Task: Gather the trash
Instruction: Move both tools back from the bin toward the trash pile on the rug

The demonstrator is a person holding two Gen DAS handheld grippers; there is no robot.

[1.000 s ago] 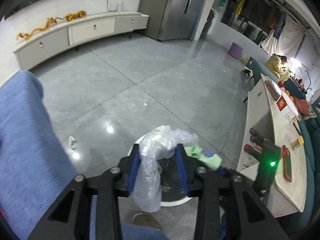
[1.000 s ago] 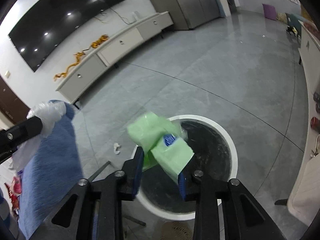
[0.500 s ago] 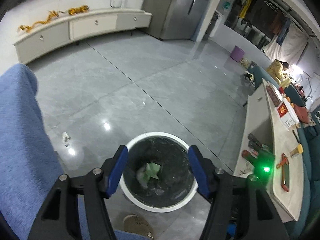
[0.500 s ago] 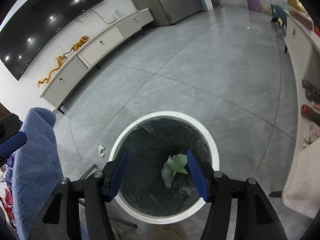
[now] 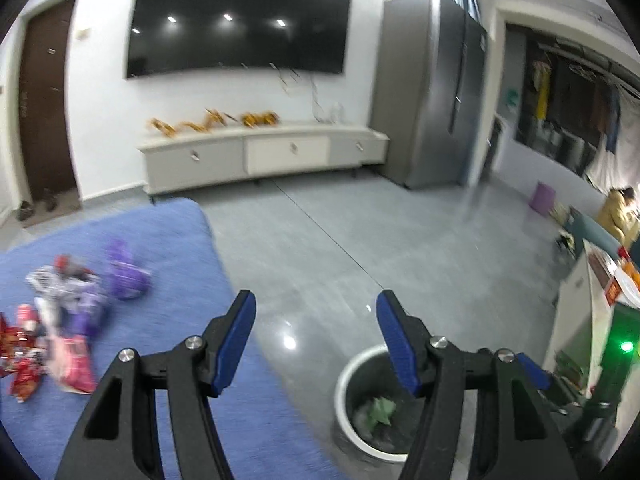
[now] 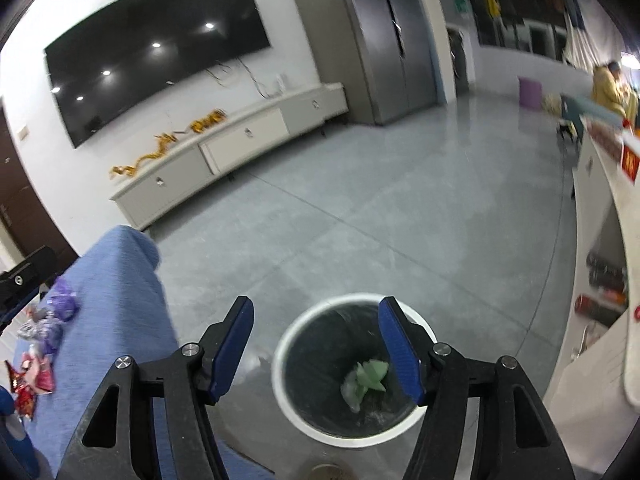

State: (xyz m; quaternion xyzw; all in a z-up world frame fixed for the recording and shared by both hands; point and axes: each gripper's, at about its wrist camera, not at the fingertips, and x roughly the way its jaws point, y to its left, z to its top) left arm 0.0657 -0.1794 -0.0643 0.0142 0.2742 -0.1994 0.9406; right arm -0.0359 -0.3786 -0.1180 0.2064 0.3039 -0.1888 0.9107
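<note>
Both grippers emptied since a second ago, green wrapper and clear bag lying in bin.
Left gripper [image 5: 314, 334] gaping empty, angled down; right gripper [image 6: 316, 338] jaws opening, empty, over one white bin [image 6: 290, 344]; green wrapper [image 6: 370, 374] inside; several wrappers [image 5: 60, 320] sitting on blue cloth [image 5: 168, 248].

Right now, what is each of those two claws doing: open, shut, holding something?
Left gripper: open, nothing between its fingers.
Right gripper: jaws opening, empty, above the trash bin.

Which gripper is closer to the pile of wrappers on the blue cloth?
Left. The left gripper hangs over the blue cloth's edge beside the wrappers; the right gripper hangs over the trash bin, farther away.
</note>
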